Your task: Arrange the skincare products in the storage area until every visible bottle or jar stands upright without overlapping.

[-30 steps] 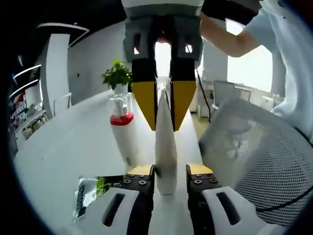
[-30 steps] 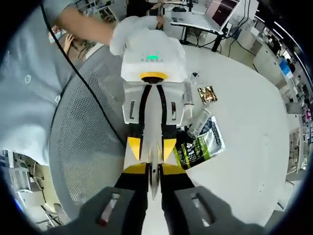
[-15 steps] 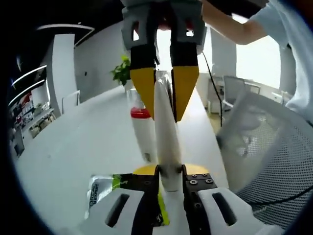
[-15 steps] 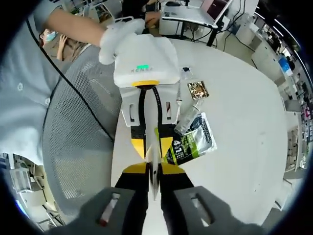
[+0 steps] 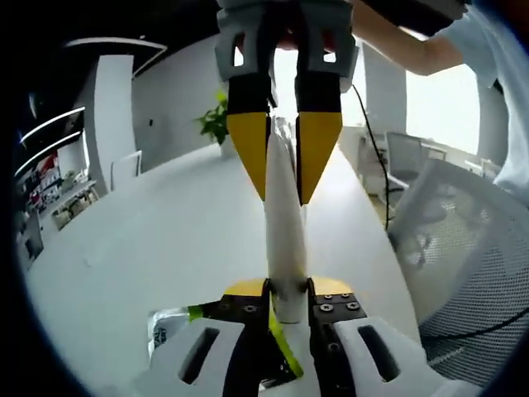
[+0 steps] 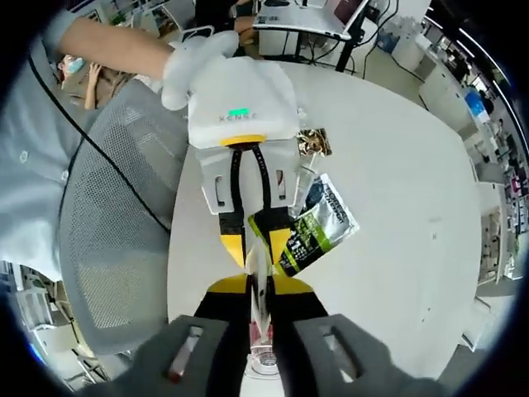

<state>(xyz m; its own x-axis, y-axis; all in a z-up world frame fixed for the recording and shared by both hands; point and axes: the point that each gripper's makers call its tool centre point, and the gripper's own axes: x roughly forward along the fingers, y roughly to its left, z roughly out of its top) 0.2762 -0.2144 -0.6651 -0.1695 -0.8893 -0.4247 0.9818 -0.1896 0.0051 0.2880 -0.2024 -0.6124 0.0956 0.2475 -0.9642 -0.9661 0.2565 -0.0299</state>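
White office table [image 5: 165, 240] underlying both views. Nearest, left gripper [image 5: 285, 291] pinching the base of a slim white tube [image 5: 283, 215]; beyond, right gripper [image 5: 283, 161] clamping its upper end. Likely light, smooth, squashable; gripping best near the stiffer ends. Farther off, green sachet [image 6: 318, 227] lying flat.

Bright window glare, fisheye-warped edges
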